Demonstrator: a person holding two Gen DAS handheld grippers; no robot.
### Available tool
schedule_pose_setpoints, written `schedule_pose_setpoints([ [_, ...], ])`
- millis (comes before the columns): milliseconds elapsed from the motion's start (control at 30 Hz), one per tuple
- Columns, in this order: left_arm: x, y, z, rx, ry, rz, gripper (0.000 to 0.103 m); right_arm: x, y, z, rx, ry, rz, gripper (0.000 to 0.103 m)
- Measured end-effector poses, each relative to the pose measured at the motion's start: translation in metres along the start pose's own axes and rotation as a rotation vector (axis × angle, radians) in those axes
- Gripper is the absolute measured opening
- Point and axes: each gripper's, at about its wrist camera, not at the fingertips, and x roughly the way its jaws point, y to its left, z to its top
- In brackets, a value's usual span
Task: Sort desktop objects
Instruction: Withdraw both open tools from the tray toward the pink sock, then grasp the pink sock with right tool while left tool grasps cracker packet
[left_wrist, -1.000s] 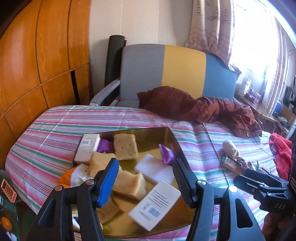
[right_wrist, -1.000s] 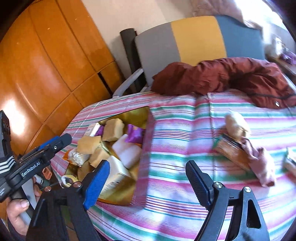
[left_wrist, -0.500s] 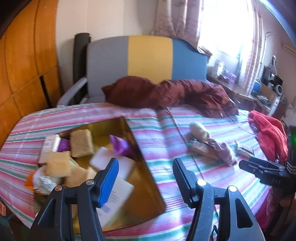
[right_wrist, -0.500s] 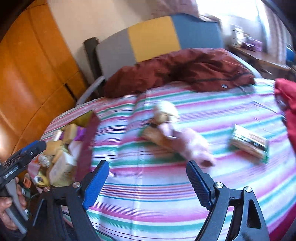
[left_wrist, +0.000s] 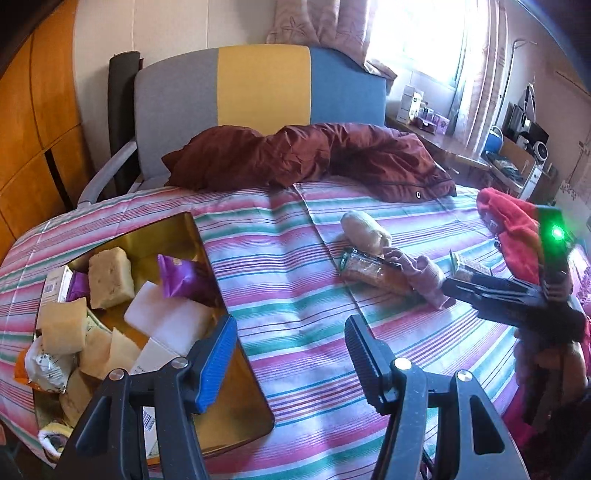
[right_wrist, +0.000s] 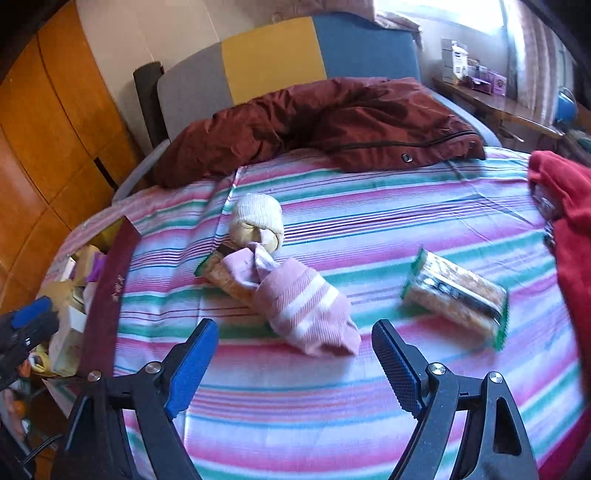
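A gold tin box (left_wrist: 236, 373) at the left holds several sponges, small cartons and purple packets; its dark red wall shows in the right wrist view (right_wrist: 107, 291). On the striped cloth lie a rolled cream sock (right_wrist: 258, 219), a pink striped sock (right_wrist: 299, 299) draped over a snack packet (left_wrist: 373, 273), and a second snack packet (right_wrist: 456, 293). My left gripper (left_wrist: 290, 354) is open and empty, just right of the box. My right gripper (right_wrist: 293, 360) is open and empty, just in front of the pink sock.
A dark red jacket (left_wrist: 314, 155) lies at the back against a grey, yellow and blue chair (left_wrist: 258, 85). Red clothing (right_wrist: 565, 206) sits at the right edge. Wooden wardrobe panels (left_wrist: 33, 122) stand at the left.
Both grippers have swung to the right, away from the box and toward the socks and snack packets. The right gripper has come close to the pink sock. Both stay open.
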Motion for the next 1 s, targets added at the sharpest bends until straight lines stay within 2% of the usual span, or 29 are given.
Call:
schedule_pose_setpoints([
  [67, 0.003, -0.003, 0.002, 0.010, 0.005, 0.000, 0.062, 0.019, 0.000, 0.007, -0.023, 0.019, -0.001, 0.085],
  [300, 0.020, -0.013, 0.006, 0.041, 0.033, -0.002, 0.062, 0.046, 0.001, 0.016, -0.103, 0.081, -0.002, 0.082],
  [367, 0.026, -0.015, 0.007, 0.046, 0.047, -0.008, 0.062, 0.048, 0.001, 0.016, -0.107, 0.089, 0.008, 0.067],
  [400, 0.030, -0.016, 0.008, 0.047, 0.058, -0.014, 0.062, 0.053, 0.000, 0.017, -0.114, 0.109, 0.018, 0.052],
  [467, 0.038, -0.019, 0.010, 0.041, 0.081, -0.034, 0.062, 0.053, -0.002, 0.017, -0.112, 0.112, 0.024, 0.047],
  [533, 0.046, -0.022, 0.011, 0.030, 0.108, -0.066, 0.062, 0.048, -0.004, 0.019, -0.107, 0.112, 0.034, 0.036],
  [667, 0.067, -0.031, 0.017, -0.001, 0.161, -0.129, 0.062, 0.031, -0.010, 0.025, -0.116, 0.085, 0.032, 0.036],
  [867, 0.103, -0.053, 0.028, -0.044, 0.242, -0.166, 0.061, 0.010, -0.028, 0.034, -0.107, 0.037, 0.031, 0.036],
  [1000, 0.128, -0.062, 0.036, -0.140, 0.315, -0.207, 0.062, 0.007, -0.041, 0.034, -0.110, 0.025, 0.036, 0.036],
])
